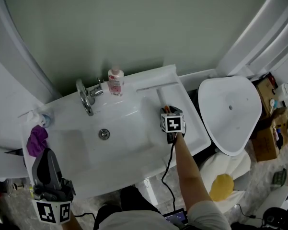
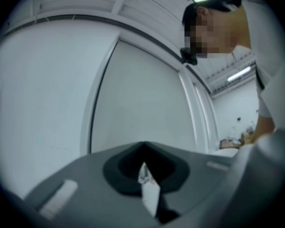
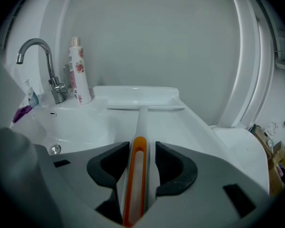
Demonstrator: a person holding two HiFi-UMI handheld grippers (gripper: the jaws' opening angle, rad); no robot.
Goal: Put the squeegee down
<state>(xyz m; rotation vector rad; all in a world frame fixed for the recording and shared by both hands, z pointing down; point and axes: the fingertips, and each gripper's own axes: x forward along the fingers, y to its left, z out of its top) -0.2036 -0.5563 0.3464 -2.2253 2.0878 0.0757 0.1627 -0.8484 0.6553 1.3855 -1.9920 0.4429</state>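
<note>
A white squeegee (image 1: 156, 86) lies on the right ledge of the white sink (image 1: 129, 150), blade toward the wall and handle pointing back at me. In the right gripper view its orange-inlaid handle (image 3: 138, 151) runs between the jaws of my right gripper (image 3: 140, 163), which tilts down over the ledge (image 1: 167, 113). The pads stand slightly off the handle, so the gripper is open. My left gripper (image 1: 47, 169) hangs at the sink's near left corner, away from the squeegee. Its jaws (image 2: 144, 175) meet, with a small white slip at the seam.
A chrome faucet (image 1: 86, 97) and a flowered bottle (image 1: 116, 80) stand at the sink's back edge. A purple cloth (image 1: 37, 140) lies on the left ledge. The drain (image 1: 104, 133) is mid-basin. A white toilet (image 1: 230, 111) and cardboard boxes (image 1: 267, 128) stand to the right.
</note>
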